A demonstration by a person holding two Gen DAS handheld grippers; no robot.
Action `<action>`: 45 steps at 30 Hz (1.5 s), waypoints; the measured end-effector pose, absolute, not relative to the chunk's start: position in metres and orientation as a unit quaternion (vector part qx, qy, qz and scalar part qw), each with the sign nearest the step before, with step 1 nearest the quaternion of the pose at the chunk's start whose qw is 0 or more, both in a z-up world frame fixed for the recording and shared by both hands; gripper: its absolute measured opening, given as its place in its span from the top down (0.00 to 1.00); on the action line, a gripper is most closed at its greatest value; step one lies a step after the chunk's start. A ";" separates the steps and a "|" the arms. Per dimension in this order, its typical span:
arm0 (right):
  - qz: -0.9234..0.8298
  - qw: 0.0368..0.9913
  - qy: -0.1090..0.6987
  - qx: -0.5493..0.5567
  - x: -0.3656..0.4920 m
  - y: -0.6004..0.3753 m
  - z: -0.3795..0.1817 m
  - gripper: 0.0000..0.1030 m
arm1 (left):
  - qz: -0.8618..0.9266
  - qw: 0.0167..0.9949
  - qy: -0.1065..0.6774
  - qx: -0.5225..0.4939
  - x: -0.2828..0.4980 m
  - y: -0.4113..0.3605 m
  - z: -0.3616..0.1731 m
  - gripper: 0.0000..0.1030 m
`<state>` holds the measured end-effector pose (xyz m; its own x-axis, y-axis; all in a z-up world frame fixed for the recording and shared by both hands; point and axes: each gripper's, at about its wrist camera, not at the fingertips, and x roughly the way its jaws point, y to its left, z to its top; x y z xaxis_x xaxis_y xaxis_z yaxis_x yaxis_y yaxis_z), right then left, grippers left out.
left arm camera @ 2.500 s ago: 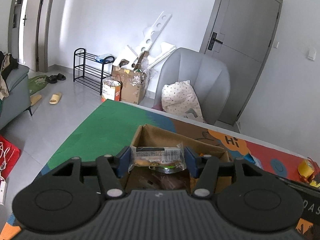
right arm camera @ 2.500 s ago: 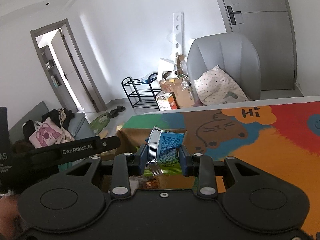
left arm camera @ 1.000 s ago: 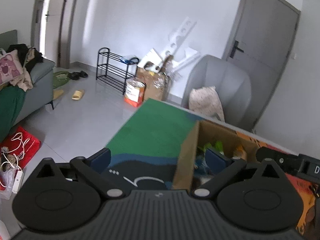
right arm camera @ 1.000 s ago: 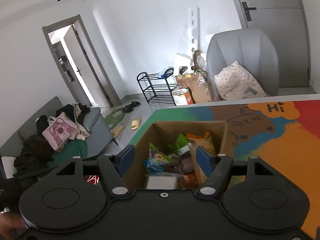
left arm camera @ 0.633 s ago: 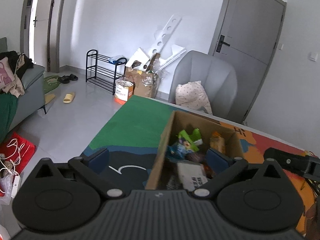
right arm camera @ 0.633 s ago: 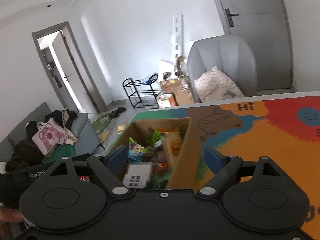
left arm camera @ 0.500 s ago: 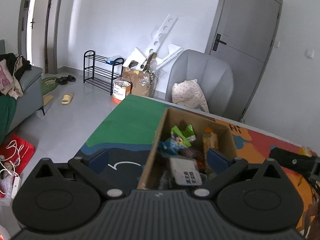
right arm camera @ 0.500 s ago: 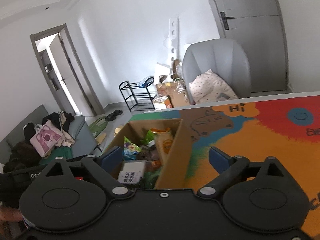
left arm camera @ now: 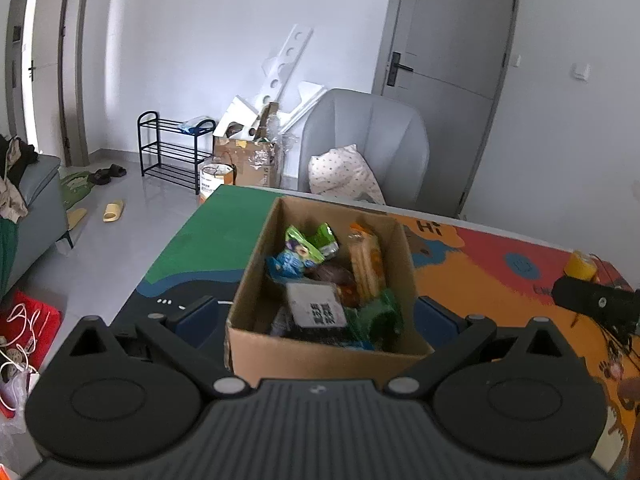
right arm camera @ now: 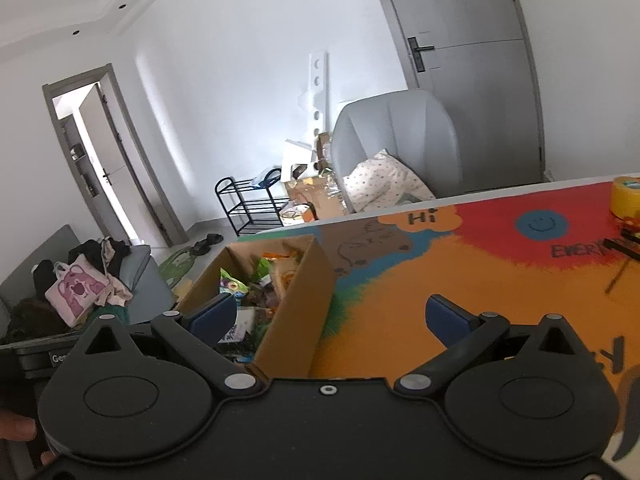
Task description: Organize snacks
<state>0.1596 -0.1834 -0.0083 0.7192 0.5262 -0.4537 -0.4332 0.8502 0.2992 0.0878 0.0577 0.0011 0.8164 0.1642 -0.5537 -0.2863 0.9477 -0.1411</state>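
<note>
Hovering nearest the camera, the left tool (left arm camera: 318,316) is standing wide apart, straddling a cardboard box (left arm camera: 320,350) of snack packets (left arm camera: 306,250) on the colourful desk (left arm camera: 500,280). Beside it, the right tool (right arm camera: 330,316) has just been opening, gripping nothing. Beyond is sitting a grey armchair (left arm camera: 376,136).

The left gripper (left arm camera: 316,316) points downward with its jaws spread wide, gripping nothing. The right gripper (right arm camera: 330,316) has just been opening its jaws, with nothing clamped.
</note>
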 end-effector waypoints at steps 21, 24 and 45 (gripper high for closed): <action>0.215 0.937 0.266 0.077 0.100 -0.243 0.004 0.00 | 0.061 0.956 0.280 -0.066 0.039 0.024 0.015 0.00; 0.211 0.940 0.257 0.078 0.088 -0.250 0.007 0.00 | 0.056 0.958 0.276 -0.056 0.029 0.018 0.020 0.00; 0.199 0.949 0.240 0.039 0.054 -0.258 0.015 0.00 | 0.043 0.966 0.252 -0.029 -0.014 0.011 0.037 0.00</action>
<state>0.0544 -0.2585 0.0146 0.8054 0.3961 -0.4409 -0.3582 0.9180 0.1703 -0.0141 0.0111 0.0373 0.8698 0.0676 -0.4887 -0.0970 0.9947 -0.0350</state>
